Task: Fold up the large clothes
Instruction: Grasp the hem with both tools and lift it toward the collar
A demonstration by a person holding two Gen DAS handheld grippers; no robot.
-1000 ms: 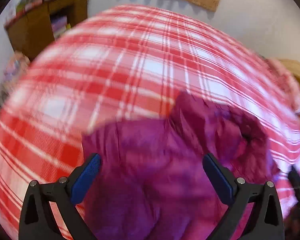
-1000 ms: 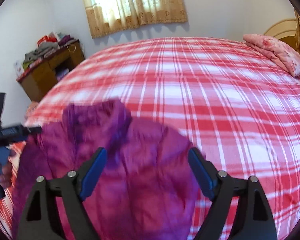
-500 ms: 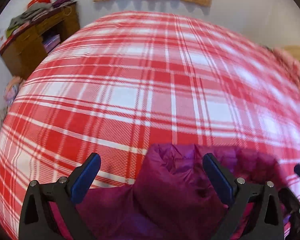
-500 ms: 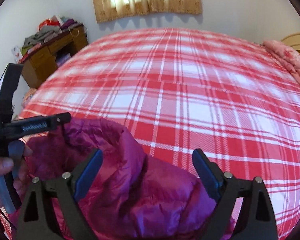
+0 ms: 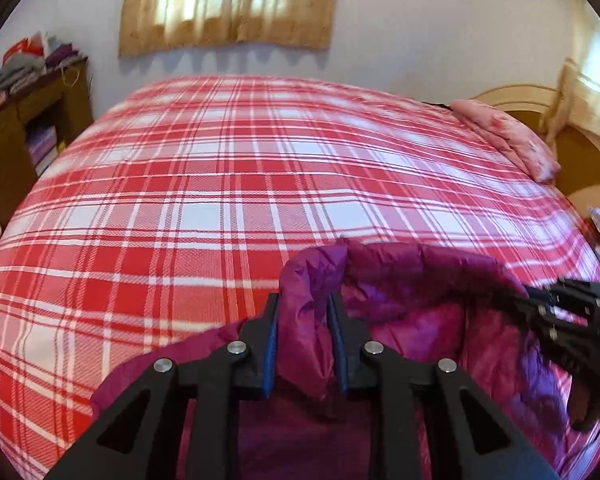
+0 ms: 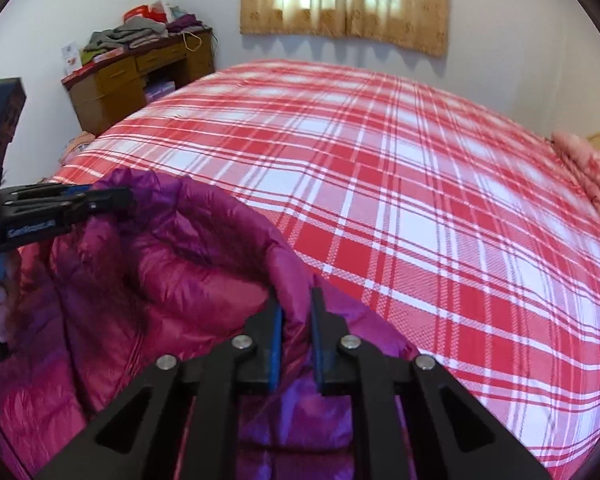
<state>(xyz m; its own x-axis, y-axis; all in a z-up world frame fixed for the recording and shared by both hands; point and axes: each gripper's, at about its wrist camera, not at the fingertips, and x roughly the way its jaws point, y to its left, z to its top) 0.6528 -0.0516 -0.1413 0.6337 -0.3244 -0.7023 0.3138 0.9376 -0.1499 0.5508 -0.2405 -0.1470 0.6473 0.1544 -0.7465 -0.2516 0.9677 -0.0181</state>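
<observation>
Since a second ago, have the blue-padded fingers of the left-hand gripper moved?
Yes. The left gripper has shut on the magenta puffy jacket; against their own black frame, its fingers came together from wide apart.

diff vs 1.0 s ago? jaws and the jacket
Both grippers went from wide open to shut on the magenta puffer jacket: the left gripper pinches a bunched edge, the right gripper another edge beside it. The jacket's edge now stands lifted off the plaid bedspread. Unchanged: bedspread, pink pillow, wooden desk.
</observation>
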